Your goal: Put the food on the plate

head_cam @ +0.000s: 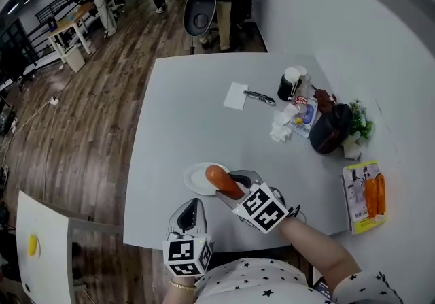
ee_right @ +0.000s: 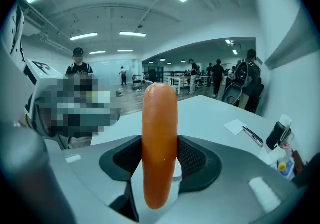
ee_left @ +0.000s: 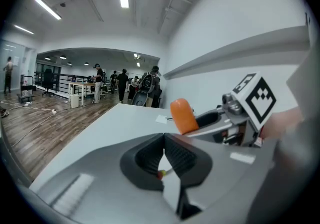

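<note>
An orange sausage [head_cam: 222,181] is held above the small white plate [head_cam: 198,177] near the table's front edge. My right gripper [head_cam: 235,183] is shut on it. In the right gripper view the sausage [ee_right: 159,143] stands upright between the two dark pads [ee_right: 196,160], which press on its sides. My left gripper [head_cam: 189,210] hangs just in front of the plate, at the table's edge, shut with nothing in it. The left gripper view shows its pads [ee_left: 150,158] meeting, with the sausage [ee_left: 183,115] and the right gripper [ee_left: 216,120] beyond.
A white napkin [head_cam: 236,96] and a small knife [head_cam: 259,97] lie mid-table. At the back right stand a black cup [head_cam: 290,83], crumpled tissue [head_cam: 281,126] and a dark bag [head_cam: 331,129]. A pack of orange food [head_cam: 367,197] lies at the right edge. People stand far off.
</note>
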Demonstrator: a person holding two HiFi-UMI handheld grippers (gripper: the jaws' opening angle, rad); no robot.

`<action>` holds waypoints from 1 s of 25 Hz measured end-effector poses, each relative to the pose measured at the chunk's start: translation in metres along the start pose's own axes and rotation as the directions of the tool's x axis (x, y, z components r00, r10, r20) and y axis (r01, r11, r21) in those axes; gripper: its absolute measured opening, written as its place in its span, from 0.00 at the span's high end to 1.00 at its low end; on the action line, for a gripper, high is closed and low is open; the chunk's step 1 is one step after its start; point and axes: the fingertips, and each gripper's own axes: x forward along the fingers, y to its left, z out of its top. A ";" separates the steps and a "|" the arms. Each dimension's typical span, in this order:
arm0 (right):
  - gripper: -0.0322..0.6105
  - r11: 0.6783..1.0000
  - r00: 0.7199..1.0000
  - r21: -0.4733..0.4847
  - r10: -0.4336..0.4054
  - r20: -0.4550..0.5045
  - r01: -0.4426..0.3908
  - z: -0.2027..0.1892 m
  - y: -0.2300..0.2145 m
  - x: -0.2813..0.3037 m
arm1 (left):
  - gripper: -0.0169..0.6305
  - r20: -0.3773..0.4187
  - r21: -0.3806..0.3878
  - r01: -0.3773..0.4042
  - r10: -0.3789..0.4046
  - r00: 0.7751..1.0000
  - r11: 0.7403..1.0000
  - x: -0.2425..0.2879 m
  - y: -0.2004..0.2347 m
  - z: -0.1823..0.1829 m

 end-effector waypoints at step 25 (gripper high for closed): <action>0.62 0.940 0.831 -0.226 0.093 -0.549 -0.254 -0.063 -0.010 0.151 | 0.96 -0.060 -0.072 -0.051 0.046 0.997 0.996 0.014 0.022 -0.018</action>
